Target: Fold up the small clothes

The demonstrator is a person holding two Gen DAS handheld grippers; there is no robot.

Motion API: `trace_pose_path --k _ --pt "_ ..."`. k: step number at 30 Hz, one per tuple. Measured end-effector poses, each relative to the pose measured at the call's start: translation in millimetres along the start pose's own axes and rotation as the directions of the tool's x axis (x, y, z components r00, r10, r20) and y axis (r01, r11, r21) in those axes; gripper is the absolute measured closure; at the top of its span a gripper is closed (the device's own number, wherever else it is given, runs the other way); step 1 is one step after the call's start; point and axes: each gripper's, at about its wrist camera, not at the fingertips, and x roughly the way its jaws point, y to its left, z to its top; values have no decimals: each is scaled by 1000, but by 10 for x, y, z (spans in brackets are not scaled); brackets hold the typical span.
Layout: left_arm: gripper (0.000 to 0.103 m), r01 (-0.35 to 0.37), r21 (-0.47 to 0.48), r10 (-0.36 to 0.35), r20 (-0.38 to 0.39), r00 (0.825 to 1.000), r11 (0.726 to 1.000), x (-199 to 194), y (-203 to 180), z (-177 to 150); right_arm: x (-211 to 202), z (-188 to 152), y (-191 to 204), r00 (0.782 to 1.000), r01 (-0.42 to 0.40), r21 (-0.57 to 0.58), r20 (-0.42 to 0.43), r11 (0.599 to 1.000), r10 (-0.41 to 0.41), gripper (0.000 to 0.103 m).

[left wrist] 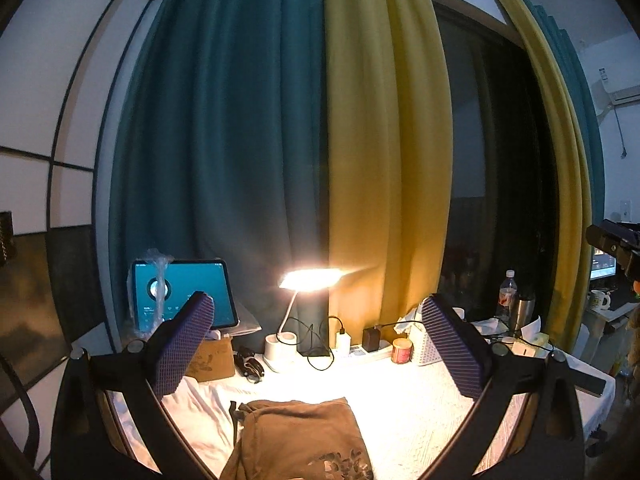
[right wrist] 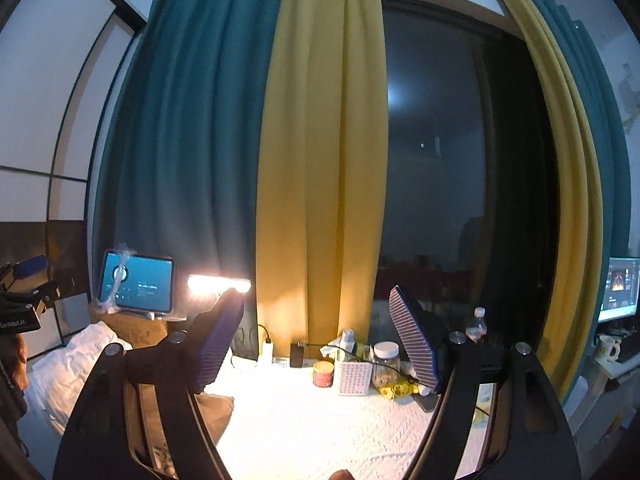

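Observation:
A brown garment (left wrist: 298, 440) with a pale print lies folded on the white textured tablecloth (left wrist: 400, 408), low in the left wrist view. My left gripper (left wrist: 316, 316) hovers above it, open, its purple pads wide apart and nothing between them. A white cloth (left wrist: 192, 412) lies crumpled to the left of the brown garment. In the right wrist view my right gripper (right wrist: 314, 316) is open and empty over the tablecloth (right wrist: 320, 432). A corner of the brown garment (right wrist: 216, 408) shows behind its left finger, and the white cloth (right wrist: 76, 356) lies further left.
Along the table's back edge stand a lit desk lamp (left wrist: 310, 280), a tablet (left wrist: 184, 294) on a cardboard box, chargers with cables (left wrist: 370, 340), a red tin (right wrist: 323, 373), a white basket (right wrist: 354, 377), a jar (right wrist: 385, 364) and a water bottle (left wrist: 507, 292). Curtains and a dark window rise behind.

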Motion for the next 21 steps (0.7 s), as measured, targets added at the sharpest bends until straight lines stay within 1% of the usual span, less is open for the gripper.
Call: trace_pose_path --k 6,10,17,21 --pt "0 -5 -8 5 13 1000 1000 -106 -4 150 -80 152 -16 1000 -20 22 16 1000 20 25" --pt "0 -6 -13 7 41 999 1000 -176 -20 266 -166 285 -24 999 -13 15 47 1000 12 25" --pt "0 -27 13 27 33 999 1000 -224 -67 430 -230 423 -91 997 -19 25 73 999 17 25" --pt "0 -32 7 31 50 998 999 -279 -79 507 -263 486 -121 996 -8 28 89 1000 5 25"
